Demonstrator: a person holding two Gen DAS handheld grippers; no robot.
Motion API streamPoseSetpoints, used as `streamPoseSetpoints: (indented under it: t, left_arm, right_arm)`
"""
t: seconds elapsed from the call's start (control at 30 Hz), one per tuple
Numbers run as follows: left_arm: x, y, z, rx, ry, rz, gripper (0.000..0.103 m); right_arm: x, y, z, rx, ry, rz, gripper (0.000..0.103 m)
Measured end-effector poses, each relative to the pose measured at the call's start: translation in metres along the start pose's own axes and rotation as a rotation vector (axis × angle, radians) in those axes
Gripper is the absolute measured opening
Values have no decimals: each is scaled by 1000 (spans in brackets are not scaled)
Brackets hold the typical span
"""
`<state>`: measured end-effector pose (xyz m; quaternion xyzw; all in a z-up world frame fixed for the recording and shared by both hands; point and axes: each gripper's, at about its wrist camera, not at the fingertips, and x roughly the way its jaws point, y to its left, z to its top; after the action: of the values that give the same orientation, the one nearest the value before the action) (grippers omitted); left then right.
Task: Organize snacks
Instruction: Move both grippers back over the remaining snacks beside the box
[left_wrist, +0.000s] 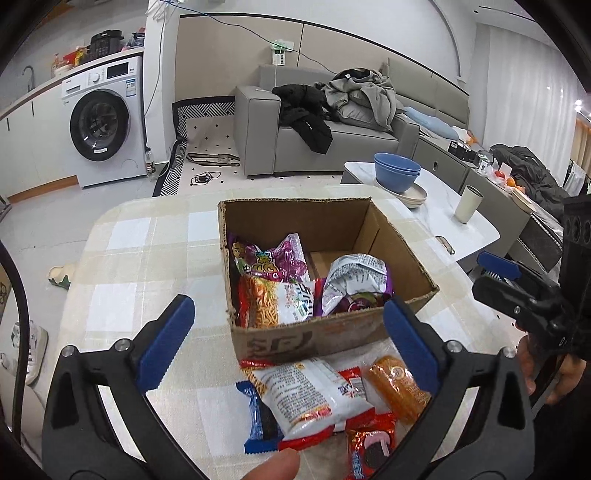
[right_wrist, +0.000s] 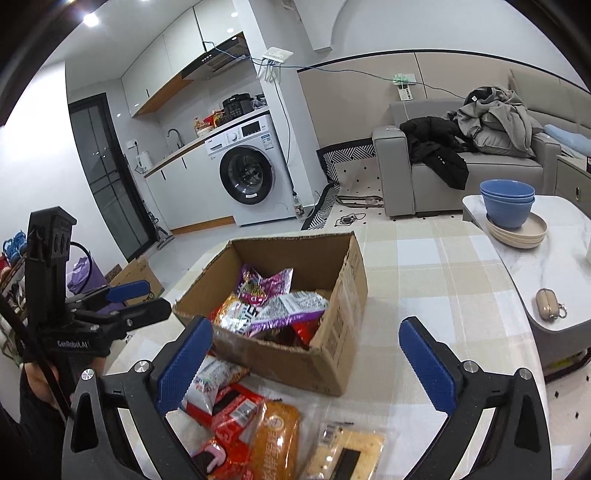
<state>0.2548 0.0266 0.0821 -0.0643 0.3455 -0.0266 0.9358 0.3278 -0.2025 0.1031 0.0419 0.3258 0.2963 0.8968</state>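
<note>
- While both grippers hang above the checked desk (left_wrist: 140, 258) with their fingers spread wide and nothing between them, the loose snacks lie in a heap at the near edge, just in front of the cardboard box (left_wrist: 325, 332)
- Left gripper (left_wrist: 288, 350) hovers over that heap; right gripper (right_wrist: 314, 362) is beside it, aimed at the box's near corner
- Furthest left in the heap, the blue packet (left_wrist: 255, 417) lies mostly under the others, so I judge it awkward to take first
- On top of it, the white noodle packet (left_wrist: 310, 398) looks light, puffy and crinkly; its contents would probably crush, so a gentle pinch across the sealed end or the narrow width seems best
- Below it, the red biscuit packet (left_wrist: 369, 443) is glossy foil, likely slippery; hold it across the middle, not by a corner
- Next right, the orange cake wrapper (left_wrist: 399, 387) looks soft and squashy, so light pressure only
- Furthest right, seen from the right wrist only, a clear cracker pack (right_wrist: 347, 454) looks flat and brittle, best taken by its long edges
- Inside the box already lie a purple bag (left_wrist: 273, 258), an orange noodle bag (left_wrist: 273, 306) and a silver bag (left_wrist: 354, 280), with bare floor at the back corner
</note>
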Motion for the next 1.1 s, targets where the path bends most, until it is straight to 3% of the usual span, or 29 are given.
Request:
streamPoseSetpoints:
  t: [0.3, 0.57, 0.87, 1.1]
  left_arm:
    - [-21, -7, -26, 4, 3, 2, 102]
    - [-26, -5, -44, -23, 15, -8, 102]
    - [-29, -1, -58, -35, 24, 1, 102]
    - [-26, 2, -72, -38, 51, 22, 102]
  right_arm:
    - [-14, 7, -40, -77, 46, -52, 103]
    - [-17, -5, -59, -47, 55, -77, 103]
    - [-21, -10, -61, -34, 77, -87, 103]
    - [-19, -7, -69, -95, 98, -57, 103]
